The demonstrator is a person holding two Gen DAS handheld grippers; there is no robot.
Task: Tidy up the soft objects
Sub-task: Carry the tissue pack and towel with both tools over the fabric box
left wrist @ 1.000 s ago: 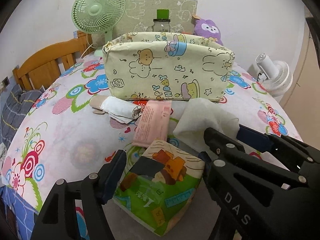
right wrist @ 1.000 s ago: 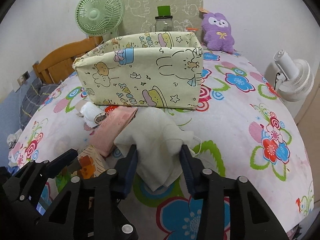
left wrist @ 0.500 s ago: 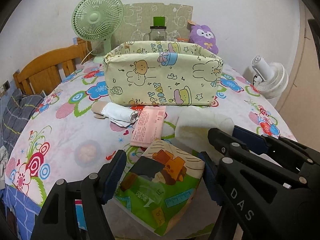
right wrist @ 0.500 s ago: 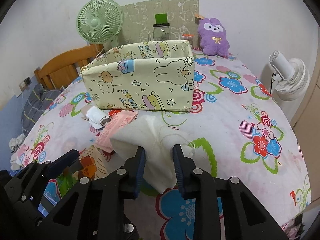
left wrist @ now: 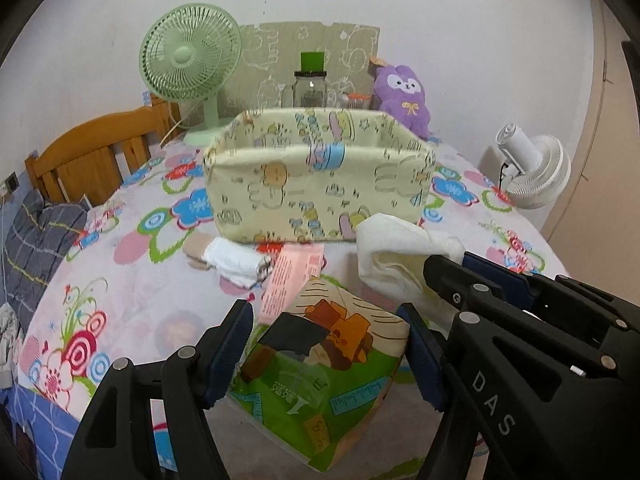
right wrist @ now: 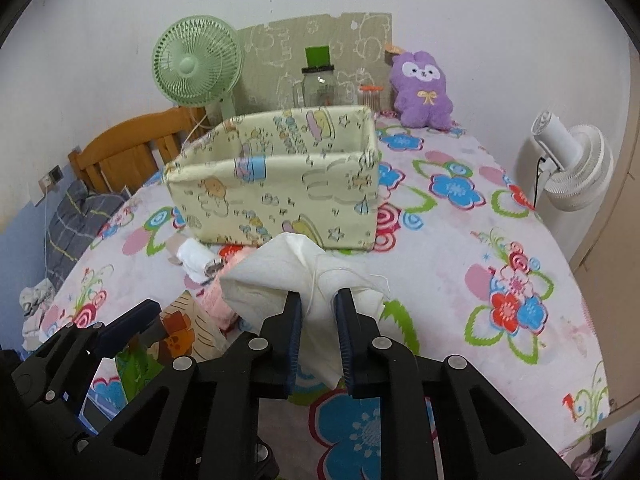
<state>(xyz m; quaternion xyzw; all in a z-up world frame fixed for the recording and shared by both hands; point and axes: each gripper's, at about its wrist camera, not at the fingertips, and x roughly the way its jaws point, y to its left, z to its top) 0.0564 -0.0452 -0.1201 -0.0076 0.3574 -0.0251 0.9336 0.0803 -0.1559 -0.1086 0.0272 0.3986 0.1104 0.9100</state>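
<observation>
A yellow cartoon-print fabric bin (left wrist: 316,192) stands open-topped in the middle of the flowered tabletop (left wrist: 120,280). My left gripper (left wrist: 324,312) is shut on a colourful tissue pack (left wrist: 320,380), with a pad pressing each side, and holds it just above the cloth. My right gripper (right wrist: 319,298) is shut on a bunched white cloth (right wrist: 276,276), which hangs lifted in front of the bin. In the left wrist view the white cloth (left wrist: 392,248) shows beside the right gripper (left wrist: 450,262). A rolled white cloth (left wrist: 236,256) and a pink packet (left wrist: 292,276) lie before the bin.
Behind the bin stand a green fan (left wrist: 190,56), a glass jar (left wrist: 310,88) and a purple plush toy (left wrist: 404,96). A white fan (left wrist: 532,172) is off the right edge. A wooden chair back (left wrist: 92,152) and grey plaid fabric (left wrist: 36,240) are at the left.
The right jaws closed on the white cloth and drew it up off the table. Both grippers rose a little, and the tissue pack came up with the left one.
</observation>
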